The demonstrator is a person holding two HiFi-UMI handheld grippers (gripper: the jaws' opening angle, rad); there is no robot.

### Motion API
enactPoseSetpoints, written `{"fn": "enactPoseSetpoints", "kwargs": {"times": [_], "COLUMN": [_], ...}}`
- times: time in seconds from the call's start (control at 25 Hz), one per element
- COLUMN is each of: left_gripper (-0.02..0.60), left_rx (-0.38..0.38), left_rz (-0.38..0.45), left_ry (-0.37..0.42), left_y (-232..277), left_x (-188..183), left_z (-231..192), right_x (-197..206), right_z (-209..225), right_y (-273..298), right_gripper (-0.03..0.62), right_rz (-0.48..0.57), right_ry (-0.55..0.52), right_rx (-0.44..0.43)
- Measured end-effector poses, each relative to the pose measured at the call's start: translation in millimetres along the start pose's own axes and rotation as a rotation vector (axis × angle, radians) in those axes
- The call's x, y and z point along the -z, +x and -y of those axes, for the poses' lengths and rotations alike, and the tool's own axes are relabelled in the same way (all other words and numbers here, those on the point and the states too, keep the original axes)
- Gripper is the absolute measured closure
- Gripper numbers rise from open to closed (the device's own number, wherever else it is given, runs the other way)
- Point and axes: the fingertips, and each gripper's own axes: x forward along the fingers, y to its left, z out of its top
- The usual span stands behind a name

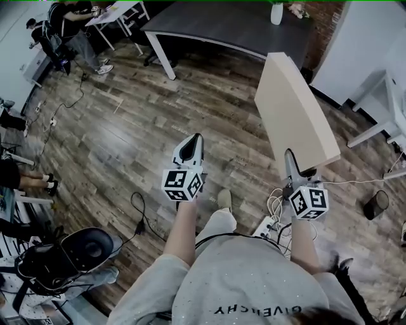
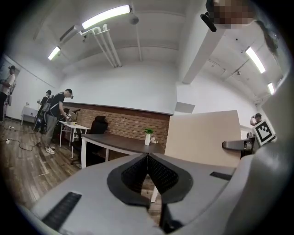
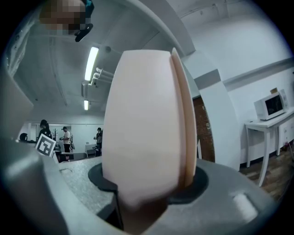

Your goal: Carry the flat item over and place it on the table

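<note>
At the frame's right, the right gripper's (image 1: 292,164) jaws pinch only the beige board's (image 1: 293,108) lower edge, while the left gripper's (image 1: 193,141) jaws sit pressed together and empty, so the board could tip loose short of the dark counter (image 1: 222,25) at the top.

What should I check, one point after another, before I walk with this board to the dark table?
1. Grip on the board: ok. The right gripper is shut on the lower edge of the beige board.
2. Second support: not ok. The left gripper is shut, holds nothing and is apart from the board.
3. Board's pose: ok. It stands upright above the right gripper.
4. Free place on the dark table: ok. Most of its top is bare; a white vase stands near one end.
5. Way ahead: ok. The wooden floor up to the table looks free.
6. Feet: not ok. A black cable lies close by.
</note>
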Motion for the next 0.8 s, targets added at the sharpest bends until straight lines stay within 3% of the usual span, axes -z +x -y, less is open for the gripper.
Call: {"fn": "enactPoseSetpoints", "kwargs": {"times": [0.24,0.8], "left_gripper": [0.583,0.583], "left_rx": [-0.013,0.048], "left_rz": [-0.014,-0.036], "left_ry": [-0.025,-0.032], "left_y": [41.1,142.5], "left_x": [-4.1,-9.3], "left_z": [-45.2,-110.0], "right_x": [5.7,16.9], "right_z": [-5.1,0.0], "right_y": [59.2,160.6], "right_gripper": [0.332,0.33], "right_rz": [-0.031,-0.04], "right_ry": [0.016,0.064], "right_rx": [0.0,0.058]}}
